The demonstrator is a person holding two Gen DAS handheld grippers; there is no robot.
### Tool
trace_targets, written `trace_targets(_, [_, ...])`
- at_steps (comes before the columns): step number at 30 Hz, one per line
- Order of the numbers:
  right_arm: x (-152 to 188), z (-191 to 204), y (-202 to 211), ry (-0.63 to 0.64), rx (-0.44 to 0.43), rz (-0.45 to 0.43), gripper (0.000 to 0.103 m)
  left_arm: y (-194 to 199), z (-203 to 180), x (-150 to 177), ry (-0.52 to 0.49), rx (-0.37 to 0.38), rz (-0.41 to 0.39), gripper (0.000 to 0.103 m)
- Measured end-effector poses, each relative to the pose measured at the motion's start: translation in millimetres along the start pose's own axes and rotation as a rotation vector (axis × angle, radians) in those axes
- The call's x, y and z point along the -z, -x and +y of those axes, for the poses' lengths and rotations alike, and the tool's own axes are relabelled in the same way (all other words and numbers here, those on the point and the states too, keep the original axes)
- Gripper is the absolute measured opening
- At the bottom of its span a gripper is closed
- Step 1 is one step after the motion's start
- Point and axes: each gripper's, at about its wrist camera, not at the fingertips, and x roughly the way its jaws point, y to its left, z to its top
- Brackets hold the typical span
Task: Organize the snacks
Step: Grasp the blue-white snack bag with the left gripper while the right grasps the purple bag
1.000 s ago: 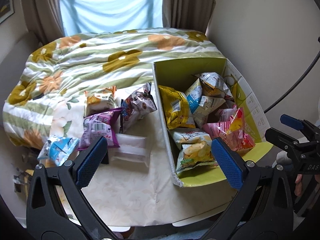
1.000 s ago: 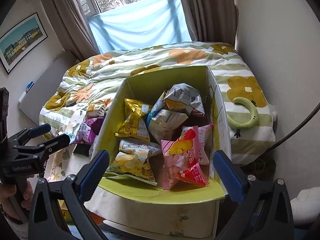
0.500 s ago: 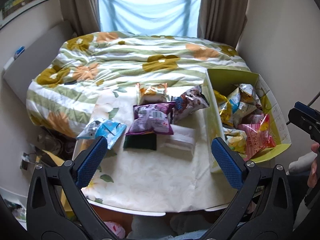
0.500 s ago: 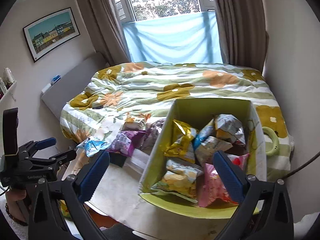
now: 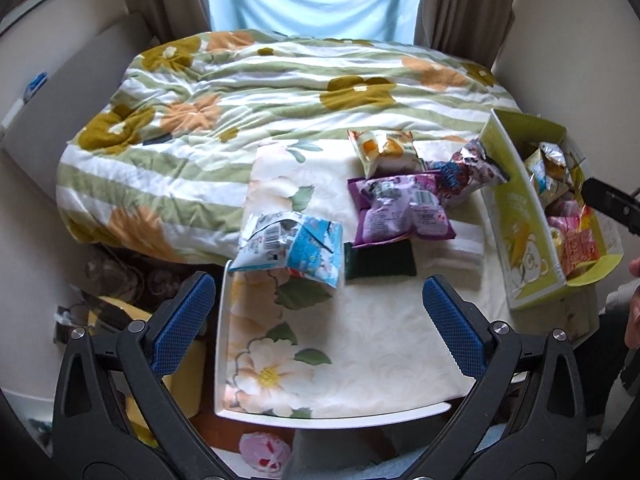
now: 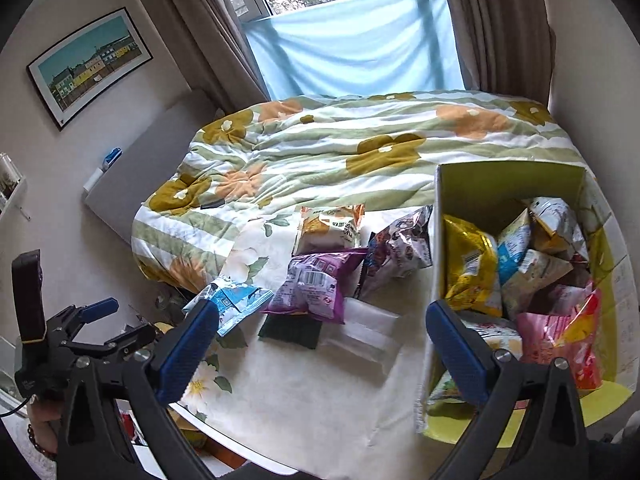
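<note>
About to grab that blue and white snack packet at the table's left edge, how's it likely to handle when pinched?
The blue and white packet looks puffed and crinkled, so probably light and squashy. Its glossy film may slip. It overhangs the table edge, so a push could tip it off.

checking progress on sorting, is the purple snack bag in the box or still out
Out. The purple snack bag lies on the floral cloth, left of the green box.
</note>
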Motion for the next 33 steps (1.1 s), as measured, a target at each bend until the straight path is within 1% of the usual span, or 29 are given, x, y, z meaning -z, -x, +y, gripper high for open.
trace_targets(6, [-0.3,22.8,-43.8,-0.065,0.05,0.047,0.103,-45.8,25.1,-0.9,-0.199,-0.005,0.065,0.103])
trace_targets(11, [1.6,28.2,-82.2,-0.128,0.106,0.091,0.103,-86.8,32.0,2.1,-0.398,-0.007,0.092,0.103])
trace_targets(15, [4.0,27.9,-106.2,-0.173,0.14,0.115,0.103,-115.0,22.4,6.1,-0.597,-0.046,0.08,0.103])
trace_targets(18, [5.6,27.9,-124.1,-0.197,0.165,0.133,0.103,-129.2,12.1,8.4,-0.736,-0.053,0.053,0.103])
trace_targets(20, [6.0,26.9,-134.4,-0.21,0.177,0.144,0.103,-138.4,5.1,8.8,-0.803,-0.042,0.045,0.103])
trace_targets(23, [6.1,24.0,-149.4,-0.232,0.188,0.157,0.103,-153.6,-4.6,7.2,-0.864,-0.008,0.049,0.102])
trace_targets(26, [4.2,22.3,-161.0,-0.248,0.195,0.166,0.103,-167.0,-11.6,4.8,-0.897,0.017,0.064,0.096])
trace_targets(30, [1.6,19.4,-175.8,-0.256,0.194,0.179,0.103,-183.2,-15.0,0.9,-0.905,0.05,0.094,0.086])
trace_targets(33, [0.6,17.3,-185.7,-0.261,0.194,0.187,0.103,-189.2,-16.7,-0.3,-0.918,0.044,0.089,0.08])
